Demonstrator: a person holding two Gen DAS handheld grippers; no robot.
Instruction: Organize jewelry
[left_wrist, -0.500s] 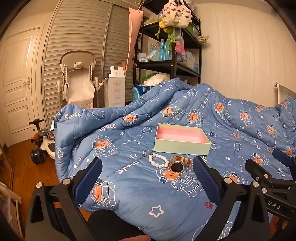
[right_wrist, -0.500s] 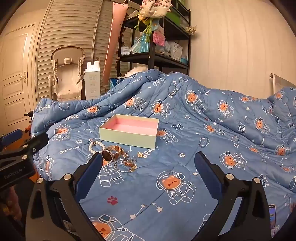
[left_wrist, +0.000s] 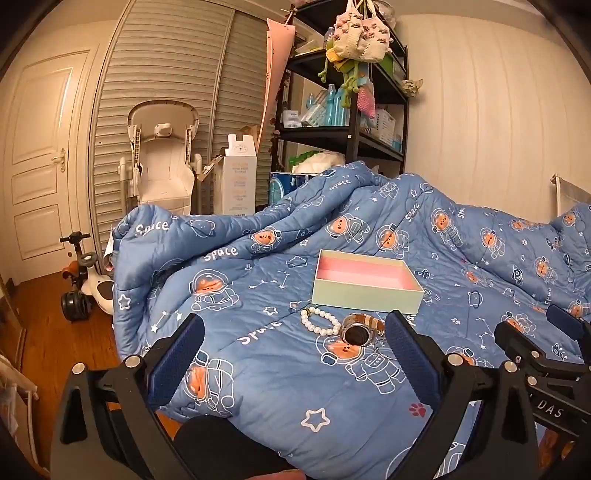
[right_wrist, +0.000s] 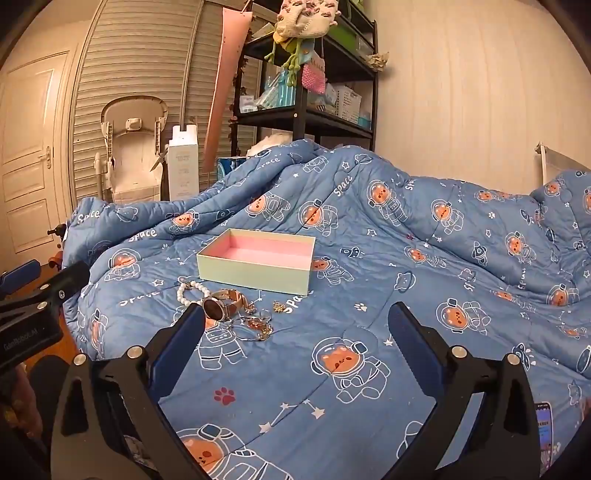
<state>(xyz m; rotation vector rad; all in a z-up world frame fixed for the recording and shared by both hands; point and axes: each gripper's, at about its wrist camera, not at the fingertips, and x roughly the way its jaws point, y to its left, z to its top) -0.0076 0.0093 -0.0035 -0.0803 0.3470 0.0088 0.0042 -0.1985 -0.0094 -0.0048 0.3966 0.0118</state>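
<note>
A pale green box (left_wrist: 365, 282) (right_wrist: 258, 260) with a pink inside lies open on the blue quilt. Just in front of it are a white pearl bracelet (left_wrist: 319, 321) (right_wrist: 192, 290), a rose-gold watch (left_wrist: 360, 330) (right_wrist: 221, 304) and a tangle of small gold pieces (right_wrist: 258, 325). My left gripper (left_wrist: 293, 356) is open and hovers short of the bracelet and watch with nothing between its fingers. My right gripper (right_wrist: 295, 343) is open too, over bare quilt to the right of the jewelry. Each gripper shows at the edge of the other's view.
The quilt (left_wrist: 258, 369) covers a bed whose near left corner drops to a wooden floor (left_wrist: 44, 332). Behind stand a black shelf unit (left_wrist: 351, 129), a white high chair (left_wrist: 162, 166), a tall carton (left_wrist: 238, 184) and a ride-on toy (left_wrist: 85, 288). A phone (right_wrist: 545, 432) lies at lower right.
</note>
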